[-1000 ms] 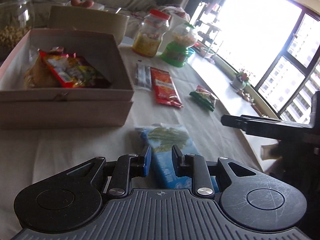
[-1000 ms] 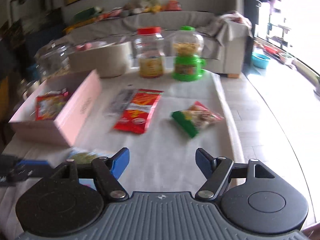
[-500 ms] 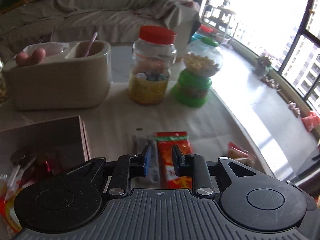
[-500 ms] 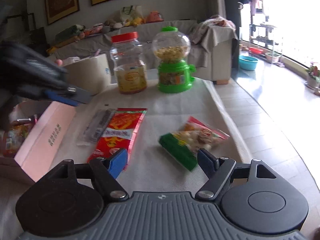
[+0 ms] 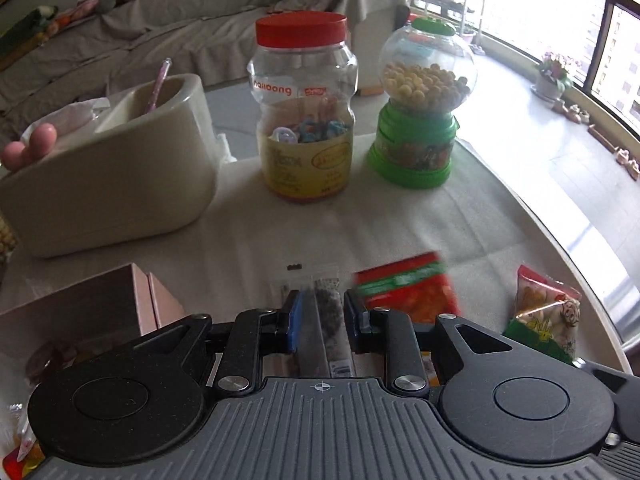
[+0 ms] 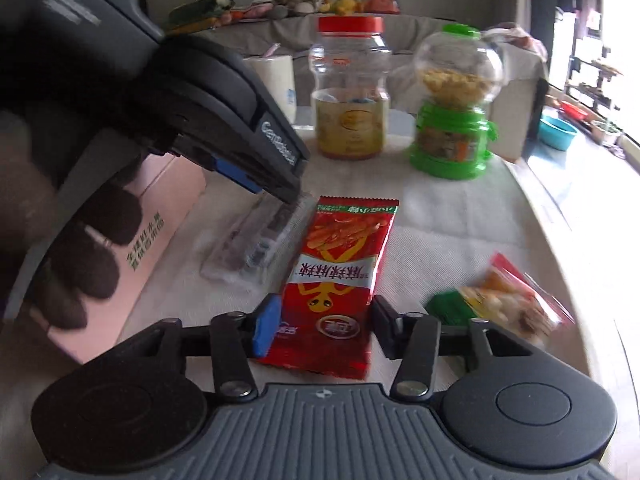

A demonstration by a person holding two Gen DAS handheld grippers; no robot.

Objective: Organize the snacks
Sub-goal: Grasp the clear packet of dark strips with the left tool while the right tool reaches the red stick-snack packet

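- Since a second ago the left gripper has left the blue packet at the near edge and now sits over the clear wrapped snack, while the right gripper has come forward and down onto the red snack packet.
- Left gripper: its jaws stand partly spread, one on each side of the clear wrapped snack. The blue pad lies close to the wrapper's left edge and the dark pad near its right edge; whether they press on it cannot be told.
- From the right wrist view the left gripper's tip reaches the far end of that same clear snack, with a dark-gloved hand behind it.
- Right gripper: its jaws are closing around the lower part of the red snack packet, which lies flat between them. The blue pad is at the packet's left edge; a small gap shows at the right pad.
- The green and red snack bag lies to the right, apart from both grippers.
- The pink box stands to the left of the clear snack.
- The red-lidded jar and the green candy dispenser stand at the far side of the table.
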